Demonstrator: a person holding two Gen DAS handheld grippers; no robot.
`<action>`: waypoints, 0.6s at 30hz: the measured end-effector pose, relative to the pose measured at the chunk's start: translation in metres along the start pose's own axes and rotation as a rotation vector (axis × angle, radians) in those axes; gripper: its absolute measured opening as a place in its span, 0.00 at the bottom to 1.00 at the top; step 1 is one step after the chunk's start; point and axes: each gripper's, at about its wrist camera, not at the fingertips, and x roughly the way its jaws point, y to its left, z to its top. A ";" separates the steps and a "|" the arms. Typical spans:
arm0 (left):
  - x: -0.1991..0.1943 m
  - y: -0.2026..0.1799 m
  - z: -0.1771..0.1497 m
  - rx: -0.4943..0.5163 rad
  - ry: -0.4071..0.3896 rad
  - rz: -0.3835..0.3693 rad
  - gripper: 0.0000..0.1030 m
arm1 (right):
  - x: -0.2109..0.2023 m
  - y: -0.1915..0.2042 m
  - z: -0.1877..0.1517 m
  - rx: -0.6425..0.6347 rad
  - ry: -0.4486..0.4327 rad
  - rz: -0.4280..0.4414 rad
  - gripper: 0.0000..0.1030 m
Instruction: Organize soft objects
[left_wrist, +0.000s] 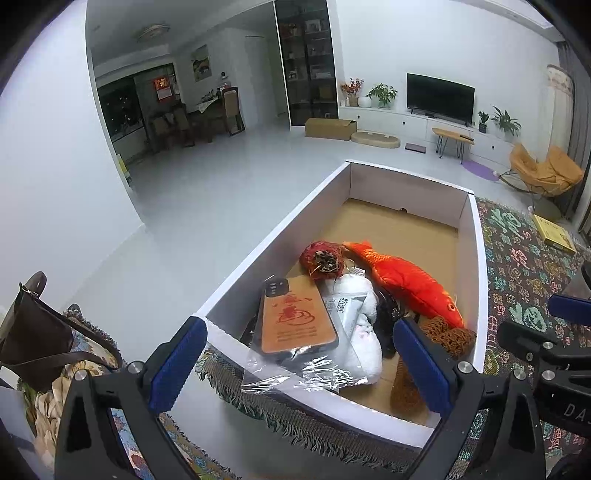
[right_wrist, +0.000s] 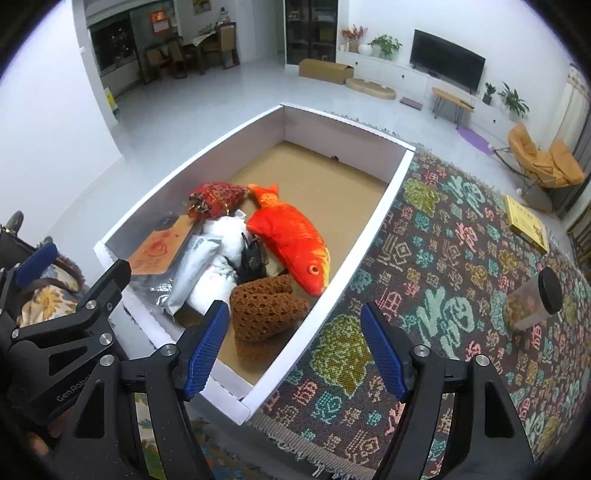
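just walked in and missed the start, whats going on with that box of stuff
A person holds two grippers over a white box set on a patterned rug. Both the left gripper and right gripper are open and hold nothing. Inside the box lie an orange plush fish, a brown knitted piece, a white cloth, a red pouch and a phone case.

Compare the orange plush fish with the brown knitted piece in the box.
The plush fish is bright orange and smooth; the brown knitted piece is dull brown with an open mesh texture. The fish stretches long along the box; the knit lies folded near the near end. Both rest inside the white box.
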 end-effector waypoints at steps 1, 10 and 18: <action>0.000 0.000 0.000 0.000 0.001 -0.001 0.98 | 0.000 0.000 0.000 -0.002 0.001 -0.001 0.74; -0.001 0.000 -0.001 -0.003 0.001 -0.002 0.98 | 0.002 0.002 -0.001 -0.008 0.003 0.000 0.75; -0.001 0.000 -0.001 -0.003 0.003 0.000 0.98 | 0.004 0.005 -0.005 -0.023 0.008 0.005 0.74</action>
